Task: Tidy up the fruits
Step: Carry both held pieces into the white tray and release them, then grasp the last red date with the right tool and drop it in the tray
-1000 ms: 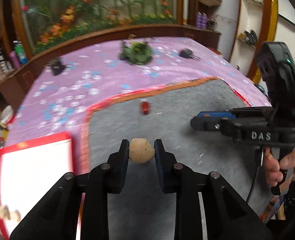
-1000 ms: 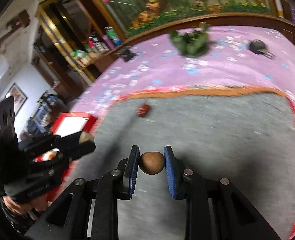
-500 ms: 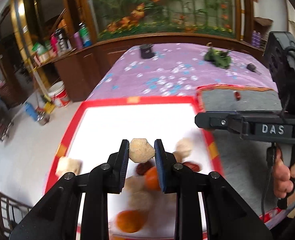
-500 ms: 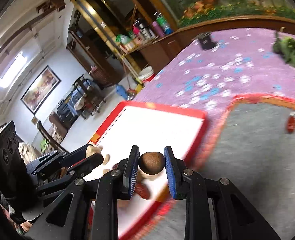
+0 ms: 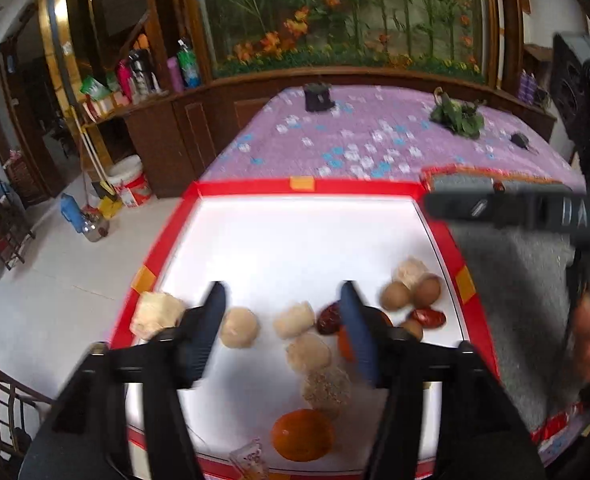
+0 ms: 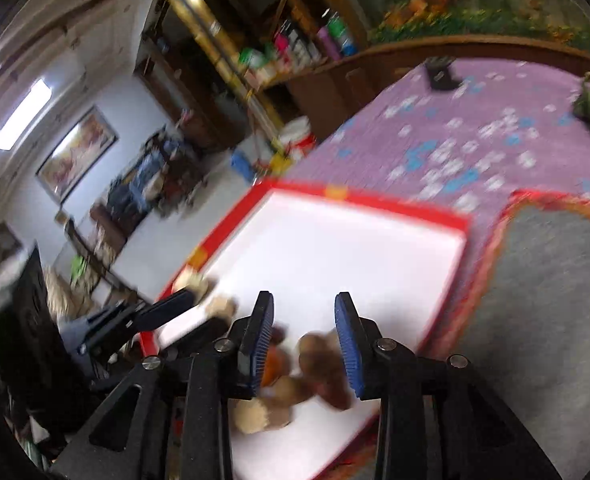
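In the right wrist view, motion blur smears the brown and tan round fruits (image 6: 315,368) between the blue-padded fingers, so they cannot be told apart or counted. In the left wrist view, the black right-hand gripper (image 5: 535,210) is blurred and cut by the right edge, its fingertips unseen. A small orange round fruit (image 5: 345,344) is mostly hidden behind the left gripper's right blue-padded finger (image 5: 357,340).

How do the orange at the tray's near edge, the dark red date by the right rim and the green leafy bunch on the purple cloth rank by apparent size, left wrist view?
1. Orange, nearest the camera.
2. Green leafy bunch, far away, so likely bigger in reality.
3. Date.
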Motion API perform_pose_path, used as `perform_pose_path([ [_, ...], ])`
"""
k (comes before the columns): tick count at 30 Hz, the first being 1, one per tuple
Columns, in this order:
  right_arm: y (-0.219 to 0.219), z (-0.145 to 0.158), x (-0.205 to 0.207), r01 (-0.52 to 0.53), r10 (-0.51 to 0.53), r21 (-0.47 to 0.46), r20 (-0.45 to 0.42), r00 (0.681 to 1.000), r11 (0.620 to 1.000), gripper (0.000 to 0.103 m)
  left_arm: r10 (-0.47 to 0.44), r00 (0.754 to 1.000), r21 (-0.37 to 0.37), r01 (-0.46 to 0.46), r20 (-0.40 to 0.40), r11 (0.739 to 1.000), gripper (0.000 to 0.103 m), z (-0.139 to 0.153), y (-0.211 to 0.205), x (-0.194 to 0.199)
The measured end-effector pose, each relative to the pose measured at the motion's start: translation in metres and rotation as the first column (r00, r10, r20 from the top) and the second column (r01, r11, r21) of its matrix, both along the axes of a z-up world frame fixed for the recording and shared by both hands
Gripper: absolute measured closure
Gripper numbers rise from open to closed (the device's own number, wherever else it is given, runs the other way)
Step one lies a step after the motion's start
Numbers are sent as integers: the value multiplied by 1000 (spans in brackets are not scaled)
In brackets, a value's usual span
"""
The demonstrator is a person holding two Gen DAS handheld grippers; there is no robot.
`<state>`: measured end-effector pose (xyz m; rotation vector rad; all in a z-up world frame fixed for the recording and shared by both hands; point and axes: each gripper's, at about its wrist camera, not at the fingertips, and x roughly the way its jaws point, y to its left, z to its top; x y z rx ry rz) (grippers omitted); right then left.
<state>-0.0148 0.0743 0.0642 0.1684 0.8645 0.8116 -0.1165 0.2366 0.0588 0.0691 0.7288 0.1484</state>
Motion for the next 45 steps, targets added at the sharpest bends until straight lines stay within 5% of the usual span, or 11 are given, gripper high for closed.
perform_pose_path([
  [3, -43, 4, 23, 170, -168, -42, 48, 985, 985, 59, 3, 999, 13, -4, 49, 1000, 39, 9, 3, -5],
  [8, -108, -16, 69, 418, -415, -183, 55, 908, 890, 58, -6, 997, -3, 6, 75, 1000, 35, 15, 3, -7],
  [15, -129, -54, 104, 452, -477, -267, -33, 879, 851, 62, -46, 997, -6, 47, 68, 999, 35, 17, -11, -4],
  [17, -124, -56, 107, 466, -485, -290, 7, 874, 836, 66, -60, 996, -3, 60, 71, 998, 35, 19, -16, -6],
  [21, -113, -57, 112, 449, -466, -341, 37, 884, 826, 82, -73, 994, 2, 73, 77, 997, 35, 23, -20, -8],
  [28, -107, -52, 89, 422, -442, -335, 18, 897, 842, 84, -80, 993, -20, 82, 86, 996, 35, 28, -22, -8],
  [33, -106, -35, 61, 385, -403, -211, -50, 914, 898, 84, -93, 992, -39, 96, 80, 995, 35, 29, -24, -7],
  [39, -50, -8, 16, 181, -187, -71, -87, 979, 981, 85, -64, 994, -16, 66, 88, 998, 35, 40, -20, -20],
  [45, 29, 1, -21, -46, 42, -36, -89, 995, 998, 84, 41, 995, 64, -47, 88, 997, 35, 49, 2, -43],
])
